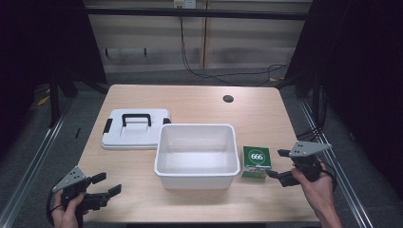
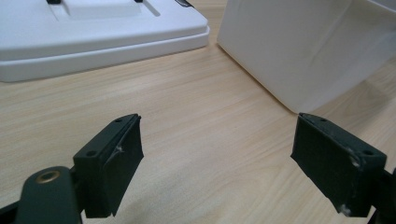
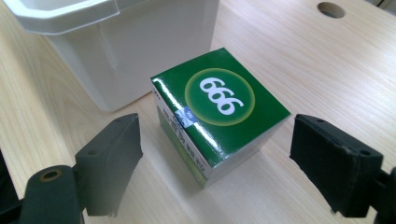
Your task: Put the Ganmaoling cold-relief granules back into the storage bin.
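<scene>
Right tool (image 3: 212, 158) sat wide open, empty, around the green box (image 3: 219, 109); looked light, stiff, glossy, so grab its side faces.

In the left gripper view the picture's top edge is cutting off the white lid (image 2: 93, 42) and the white tub (image 2: 303, 46). In the right gripper view the tub (image 3: 130, 51) is running off the top, and small print on the green box (image 3: 219, 112) side is staying unreadable.
</scene>
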